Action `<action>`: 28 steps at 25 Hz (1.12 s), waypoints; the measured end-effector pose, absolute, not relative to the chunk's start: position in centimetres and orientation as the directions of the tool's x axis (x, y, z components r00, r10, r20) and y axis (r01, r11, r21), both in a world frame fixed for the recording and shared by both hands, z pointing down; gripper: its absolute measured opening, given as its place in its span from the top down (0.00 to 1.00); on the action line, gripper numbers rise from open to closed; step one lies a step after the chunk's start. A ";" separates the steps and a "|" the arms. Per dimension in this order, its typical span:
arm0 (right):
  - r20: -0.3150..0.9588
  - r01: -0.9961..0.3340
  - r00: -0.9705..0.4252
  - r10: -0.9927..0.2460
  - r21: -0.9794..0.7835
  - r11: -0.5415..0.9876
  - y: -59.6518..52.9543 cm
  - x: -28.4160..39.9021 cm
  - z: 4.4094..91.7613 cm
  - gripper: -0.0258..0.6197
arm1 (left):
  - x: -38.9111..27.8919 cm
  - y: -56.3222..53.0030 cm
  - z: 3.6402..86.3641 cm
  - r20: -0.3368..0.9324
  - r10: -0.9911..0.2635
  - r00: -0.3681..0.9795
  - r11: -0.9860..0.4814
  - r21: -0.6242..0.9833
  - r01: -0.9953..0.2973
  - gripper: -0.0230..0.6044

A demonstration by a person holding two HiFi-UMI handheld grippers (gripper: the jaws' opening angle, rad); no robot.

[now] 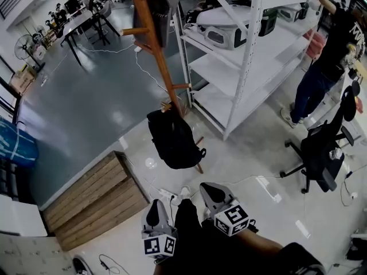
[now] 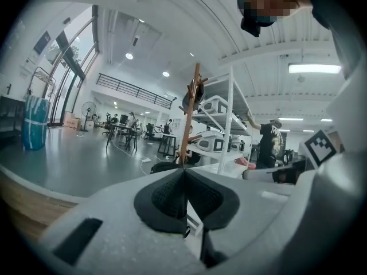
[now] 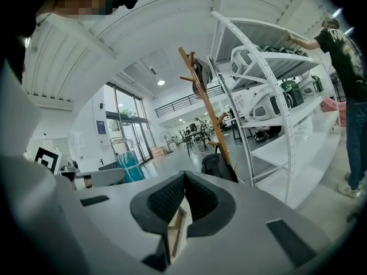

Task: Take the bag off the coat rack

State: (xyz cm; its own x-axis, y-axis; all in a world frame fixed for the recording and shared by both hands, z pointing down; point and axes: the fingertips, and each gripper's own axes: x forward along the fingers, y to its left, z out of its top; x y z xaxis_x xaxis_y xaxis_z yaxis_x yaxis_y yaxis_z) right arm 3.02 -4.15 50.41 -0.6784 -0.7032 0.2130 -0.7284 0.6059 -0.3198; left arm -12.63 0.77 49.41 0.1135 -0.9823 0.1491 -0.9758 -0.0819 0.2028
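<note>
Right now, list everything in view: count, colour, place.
coat rack: 1, orange-brown wood, centre, beside the shelving
backpack: 1, black, low on the coat rack
dark bag: 1, near the rack's top
shelving: 1, white, right of the rack
machines: several, white-grey, on the shelves
office chair: 1, black, far right
wooden crate: 1, brown, lower left
standing person: 1, black top, at the shelving
left gripper: 1, grey, shut
right gripper: 1, grey, shut
</note>
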 end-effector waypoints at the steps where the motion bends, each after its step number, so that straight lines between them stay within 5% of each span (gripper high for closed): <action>1: 0.216 -0.731 -0.676 -0.704 -0.317 0.605 -4.7 2.8 50.5 0.94 | -12.9 -0.1 49.3 0.144 -0.982 0.119 -0.088 0.203 -0.975 0.94; 28: 0.298 -0.860 -0.504 -0.811 -0.258 0.440 -20.9 -4.1 52.1 0.94 | -20.7 -22.7 52.0 0.207 -0.891 0.404 -0.375 0.166 -0.912 0.93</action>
State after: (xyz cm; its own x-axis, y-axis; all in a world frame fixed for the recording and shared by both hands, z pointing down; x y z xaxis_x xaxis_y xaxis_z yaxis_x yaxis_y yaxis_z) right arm -4.10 -20.86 52.09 -0.5042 -0.8106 0.2978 -0.8601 0.4401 -0.2581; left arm -20.73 -22.72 52.03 0.4044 -0.8910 0.2066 -0.9119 -0.3752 0.1664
